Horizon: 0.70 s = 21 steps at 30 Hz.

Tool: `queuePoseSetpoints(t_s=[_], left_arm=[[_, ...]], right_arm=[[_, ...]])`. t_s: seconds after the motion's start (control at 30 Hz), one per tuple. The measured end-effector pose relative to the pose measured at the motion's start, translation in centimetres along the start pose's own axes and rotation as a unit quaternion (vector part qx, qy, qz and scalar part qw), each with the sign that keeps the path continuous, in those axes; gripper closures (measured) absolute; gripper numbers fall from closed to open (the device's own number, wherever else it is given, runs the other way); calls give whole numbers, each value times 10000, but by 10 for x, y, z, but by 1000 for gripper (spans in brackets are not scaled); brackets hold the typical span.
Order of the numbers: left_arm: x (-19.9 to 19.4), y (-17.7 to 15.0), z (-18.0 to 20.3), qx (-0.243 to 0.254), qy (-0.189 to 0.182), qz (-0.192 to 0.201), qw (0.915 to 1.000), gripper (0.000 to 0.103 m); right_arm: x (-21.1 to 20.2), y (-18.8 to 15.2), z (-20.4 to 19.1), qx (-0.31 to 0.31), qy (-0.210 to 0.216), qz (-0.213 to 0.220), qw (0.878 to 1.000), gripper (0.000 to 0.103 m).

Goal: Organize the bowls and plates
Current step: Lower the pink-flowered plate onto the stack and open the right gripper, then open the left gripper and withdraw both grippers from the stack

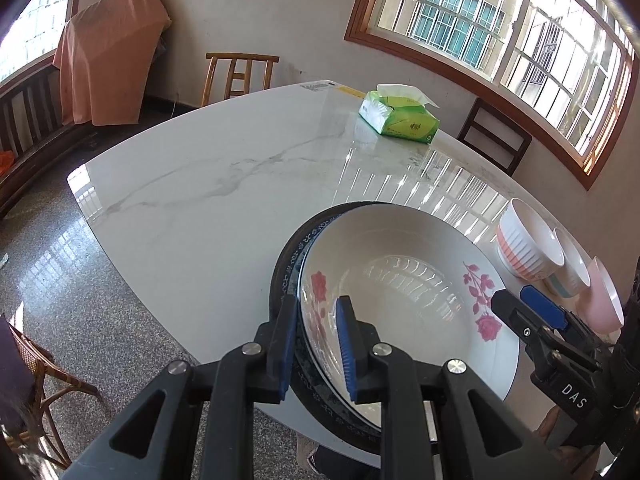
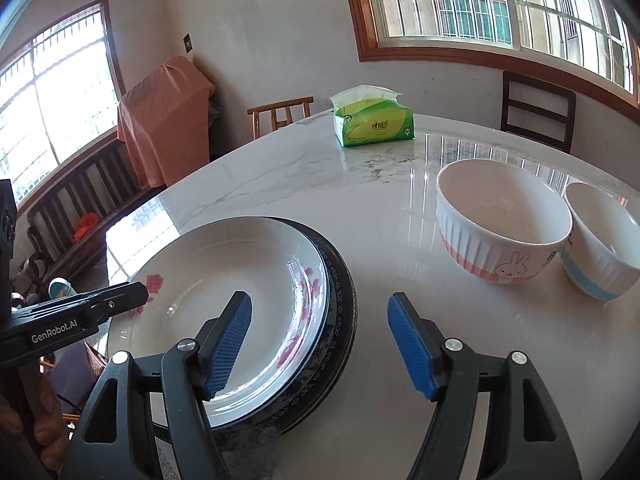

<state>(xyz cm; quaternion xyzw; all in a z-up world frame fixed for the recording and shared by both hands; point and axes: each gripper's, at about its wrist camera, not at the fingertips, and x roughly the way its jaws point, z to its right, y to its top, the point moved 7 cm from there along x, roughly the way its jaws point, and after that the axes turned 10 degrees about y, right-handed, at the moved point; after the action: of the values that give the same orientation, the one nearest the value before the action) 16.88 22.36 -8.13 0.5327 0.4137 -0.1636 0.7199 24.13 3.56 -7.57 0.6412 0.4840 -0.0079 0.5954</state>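
Note:
A white rose-pattern plate [image 1: 400,280] [image 2: 224,276] lies on top of a dark blue-patterned plate [image 1: 286,276] [image 2: 340,304] near the table's front edge. My left gripper [image 1: 316,320] has its jaws around the rose plate's left rim, one finger outside and one inside, narrowly apart; I cannot tell whether they press it. It also shows in the right wrist view [image 2: 138,292]. My right gripper [image 2: 320,312] is open, straddling the plates' right rim; it also shows in the left wrist view [image 1: 520,300]. A ribbed white-and-pink rabbit bowl [image 1: 528,244] [image 2: 500,224], a white-and-blue bowl [image 1: 572,264] [image 2: 600,240] and a pink bowl [image 1: 604,296] stand to the right.
A green tissue pack [image 1: 400,116] [image 2: 374,122] lies at the far side of the white marble table [image 1: 224,184] [image 2: 360,184]. Wooden chairs [image 1: 240,76] [image 2: 536,108] stand around it. A bench with an orange cloth [image 1: 108,52] is at the left wall.

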Motion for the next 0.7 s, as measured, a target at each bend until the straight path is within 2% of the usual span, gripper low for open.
queuePoseSetpoints(t_s=[0.3,0.4,0.47,0.53,0.6,0.7], left_arm=[[-16,-14,6,146,160,35,9998,77],[-25,-24,12,258,203,8,9995,75],[-31,-33,17,353,189,-55,9992,74],[-40,-41,25,477,128,-57,9988,69],[-51,-48,34,606,128,10,9981,58],[-66,-57,53,890,140,141,9958,58]], right_arm=[[-11,3,16,410,41,327,9986,28],[-20,4,20,500,24,523,9974,21],[-27,3,24,527,-66,618,9967,20],[-36,0,31,523,-147,654,9964,19],[-51,-6,41,612,-243,756,9950,19],[-84,-19,65,845,-377,1020,9905,19]])
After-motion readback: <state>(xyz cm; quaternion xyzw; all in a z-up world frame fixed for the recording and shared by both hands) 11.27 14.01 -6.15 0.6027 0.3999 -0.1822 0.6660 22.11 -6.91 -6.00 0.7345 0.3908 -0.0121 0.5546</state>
